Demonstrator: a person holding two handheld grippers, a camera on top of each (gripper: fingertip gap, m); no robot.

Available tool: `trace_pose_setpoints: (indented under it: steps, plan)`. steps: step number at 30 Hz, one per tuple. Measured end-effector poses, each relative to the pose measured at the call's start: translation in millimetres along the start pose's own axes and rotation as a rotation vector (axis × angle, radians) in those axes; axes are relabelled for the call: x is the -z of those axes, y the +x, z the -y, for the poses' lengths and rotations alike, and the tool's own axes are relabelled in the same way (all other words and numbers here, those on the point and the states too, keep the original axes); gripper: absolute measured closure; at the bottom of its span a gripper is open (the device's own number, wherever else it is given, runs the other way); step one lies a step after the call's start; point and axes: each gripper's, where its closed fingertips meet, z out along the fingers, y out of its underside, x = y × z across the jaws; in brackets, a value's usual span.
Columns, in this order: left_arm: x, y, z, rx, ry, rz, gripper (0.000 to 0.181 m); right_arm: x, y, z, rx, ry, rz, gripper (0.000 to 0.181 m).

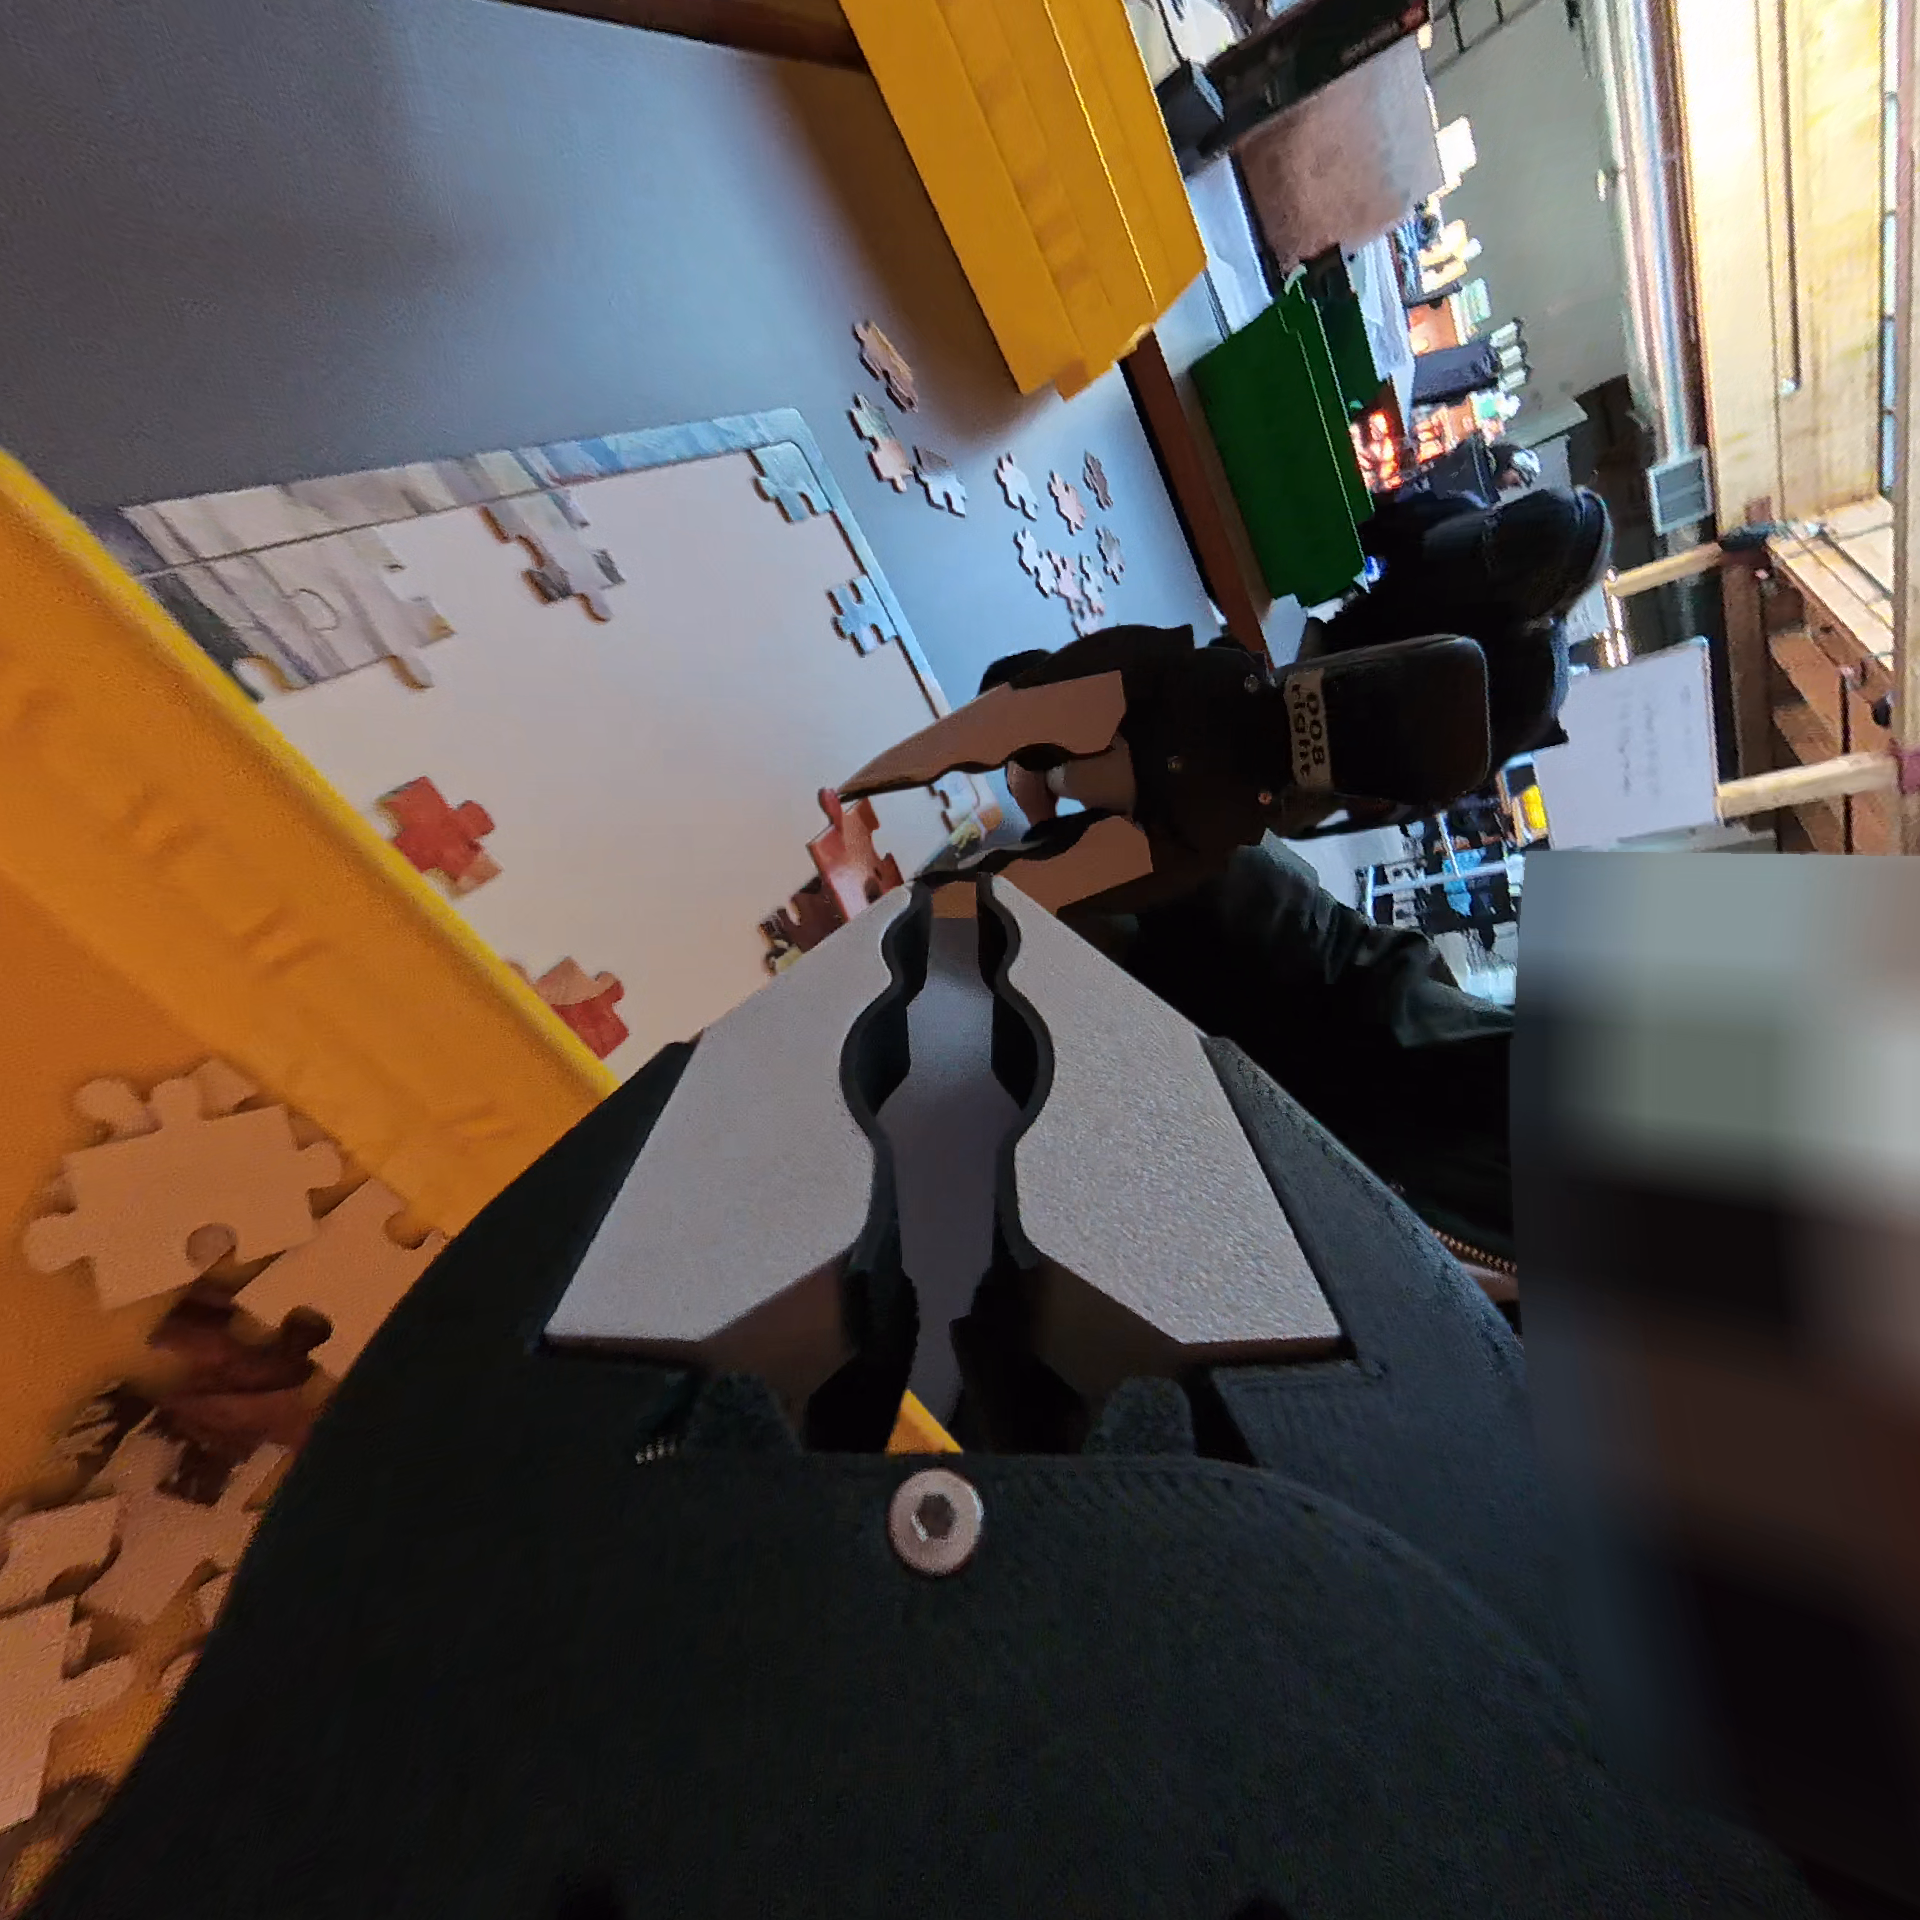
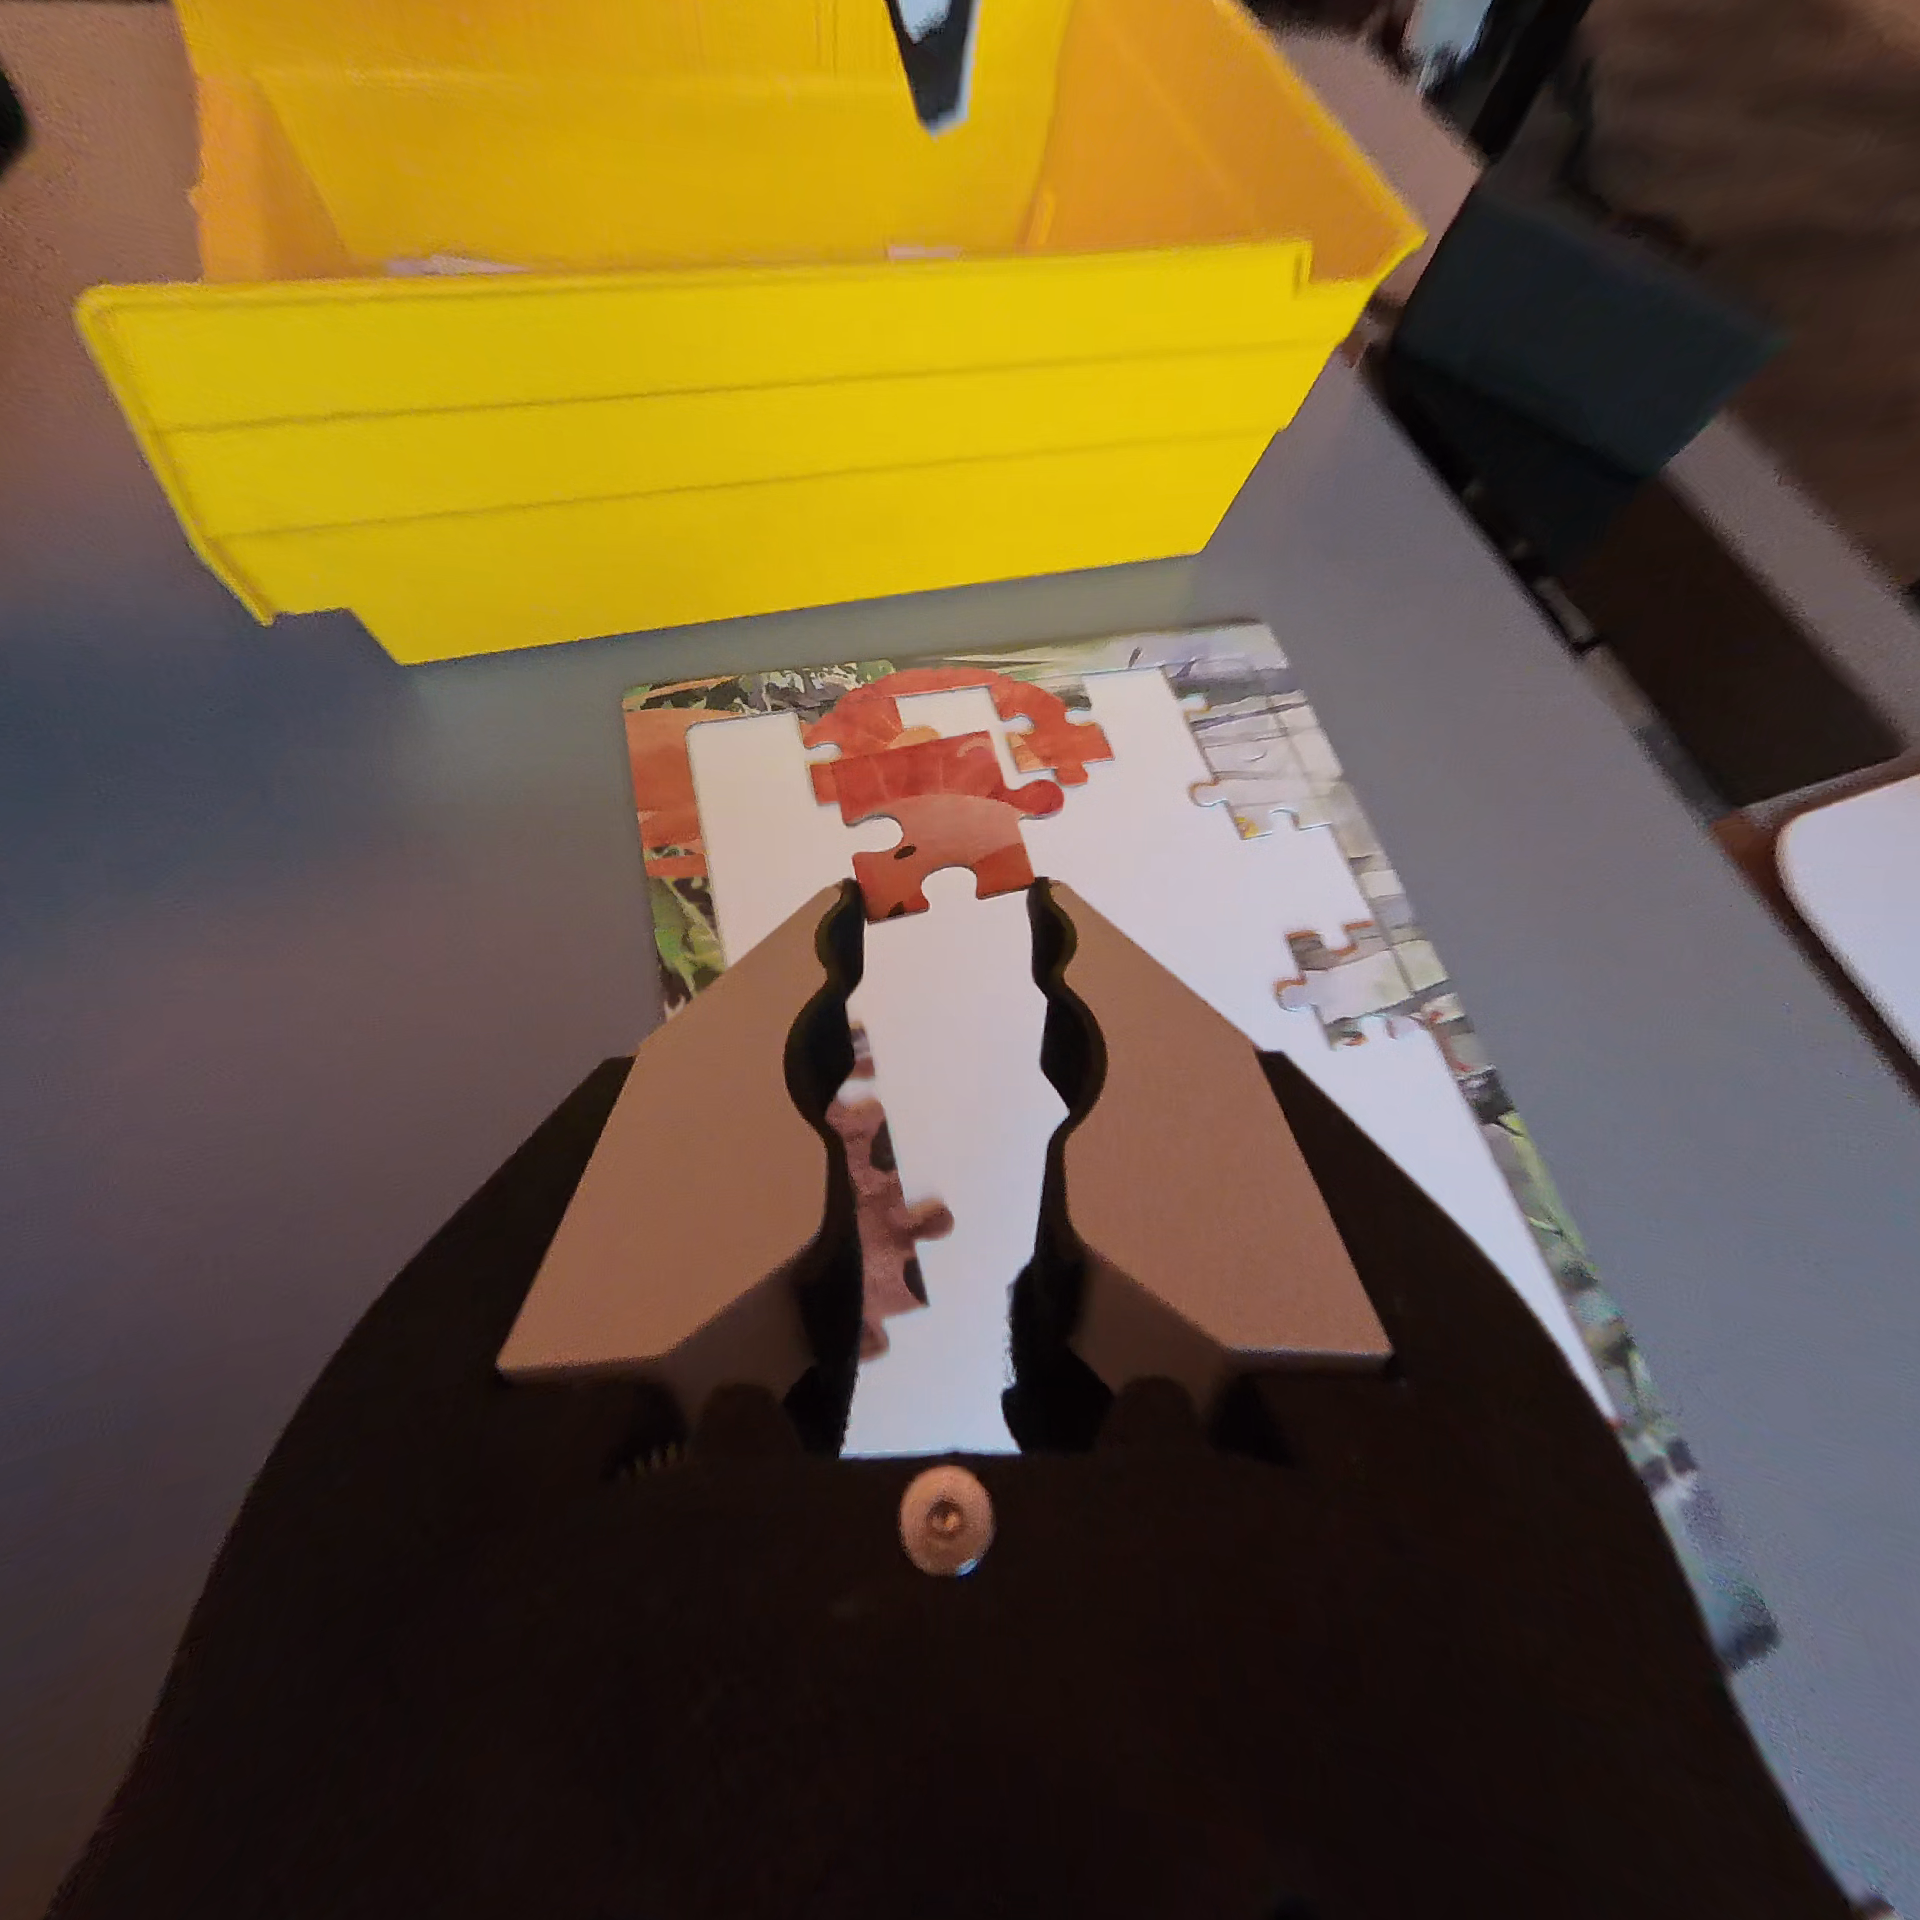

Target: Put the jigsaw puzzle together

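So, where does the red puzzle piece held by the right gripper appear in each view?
Left wrist view: the red puzzle piece is right of centre, at the tips of the right gripper, over the board's near edge.
Right wrist view: the piece is at centre, between the fingertips of the right gripper.
Shared landmark: the white puzzle board, with the yellow bin beside it.

I see the puzzle board (image 2: 1132,1049) flat on grey, mostly bare white inside a printed border, an orange-red piece (image 2: 940,857) pinched at its near edge, tilted above the board, loose pieces (image 1: 1060,520) scattered well beyond the board's far edge
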Motion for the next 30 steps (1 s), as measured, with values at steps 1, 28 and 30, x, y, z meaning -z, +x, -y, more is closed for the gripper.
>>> trace_pose_setpoints:
  steps: [1, 28, 30]
  plan:
    - [3.3, -2.2, 0.7, 0.004, 0.01, 0.016, 0.175, -8.4, 0.1, -0.2, -0.029, -0.051, 0.009, 0.149]
    - [27.2, -11.5, 4.7, 0.038, 0.081, 0.035, 0.177, -95.7, 6.7, -9.3, -0.075, -0.363, 0.059, 0.148]
    - [27.3, -11.8, 4.6, 0.041, 0.081, 0.034, 0.177, -95.7, 6.0, -7.9, -0.077, -0.356, 0.064, 0.144]
